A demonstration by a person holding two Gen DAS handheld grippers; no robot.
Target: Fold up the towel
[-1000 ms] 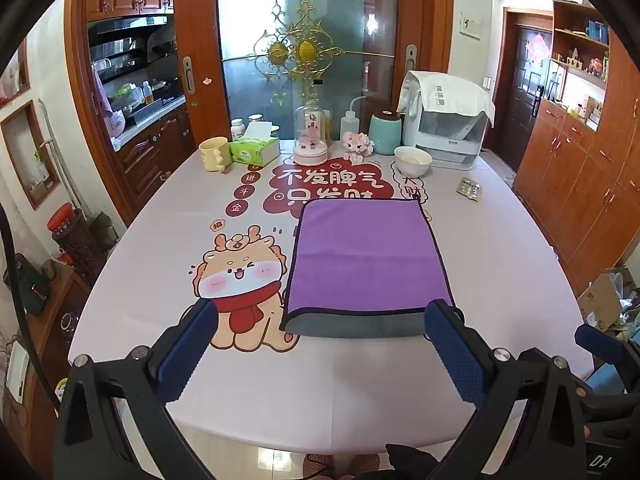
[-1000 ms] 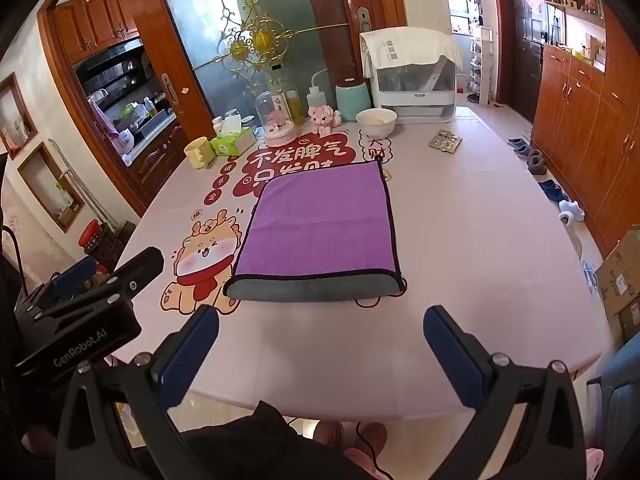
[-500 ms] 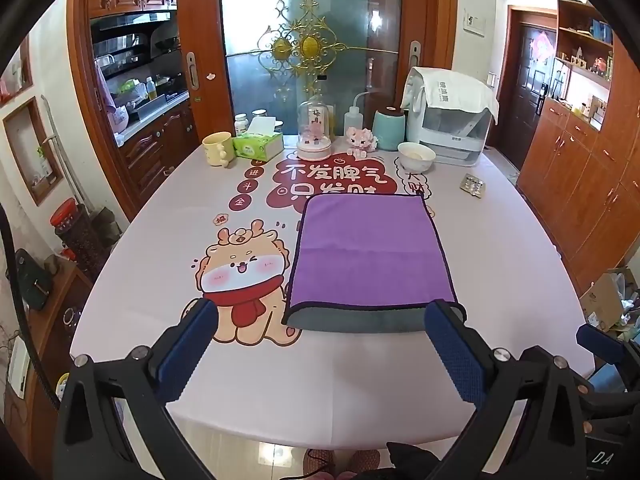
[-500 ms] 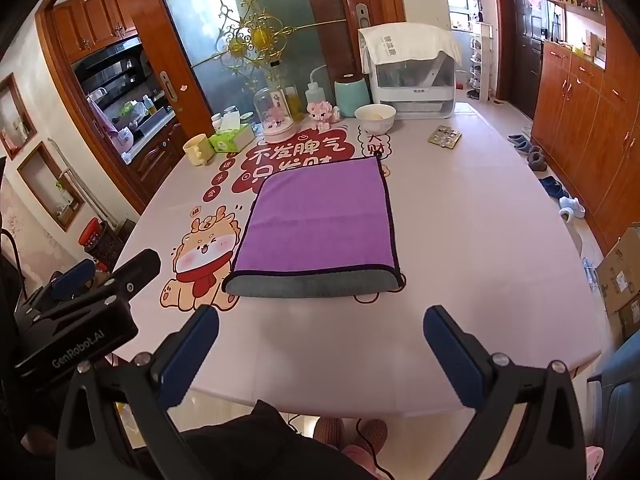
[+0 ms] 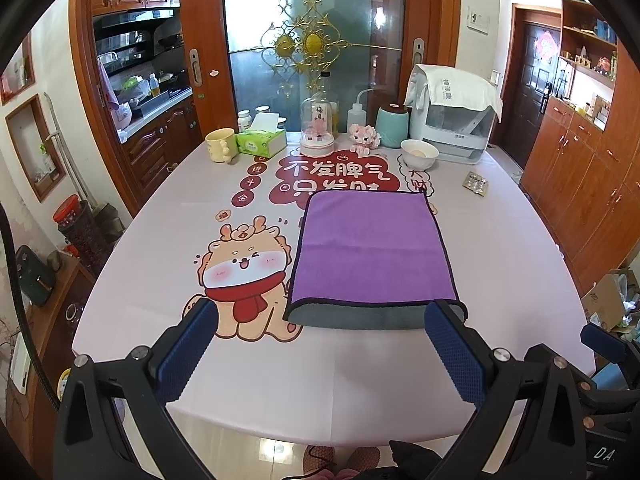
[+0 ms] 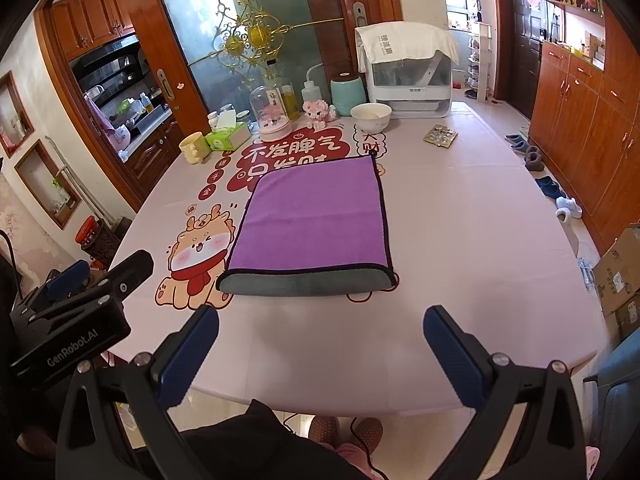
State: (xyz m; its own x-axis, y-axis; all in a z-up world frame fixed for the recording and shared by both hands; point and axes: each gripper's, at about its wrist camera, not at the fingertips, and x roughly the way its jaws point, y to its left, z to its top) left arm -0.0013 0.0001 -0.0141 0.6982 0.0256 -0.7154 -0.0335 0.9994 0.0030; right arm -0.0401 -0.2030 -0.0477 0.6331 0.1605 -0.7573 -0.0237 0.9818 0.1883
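Note:
A purple towel [image 5: 370,248] lies folded flat on the pink table [image 5: 500,264], with a grey underside showing along its near fold. It also shows in the right wrist view [image 6: 316,220]. My left gripper [image 5: 320,344] is open and empty, held above the table's near edge, short of the towel. My right gripper [image 6: 320,344] is open and empty, held back over the near edge. The left gripper's body [image 6: 68,320] shows at the left of the right wrist view.
At the table's far end stand a yellow mug [image 5: 220,145], green tissue box [image 5: 261,142], glass dome [image 5: 318,130], pink toy [image 5: 363,138], teal jar [image 5: 392,126], white bowl [image 5: 419,154] and white appliance [image 5: 452,120]. A blister pack [image 5: 476,184] lies at the right.
Both grippers have drawn back and up a little from the towel. The towel has not moved.

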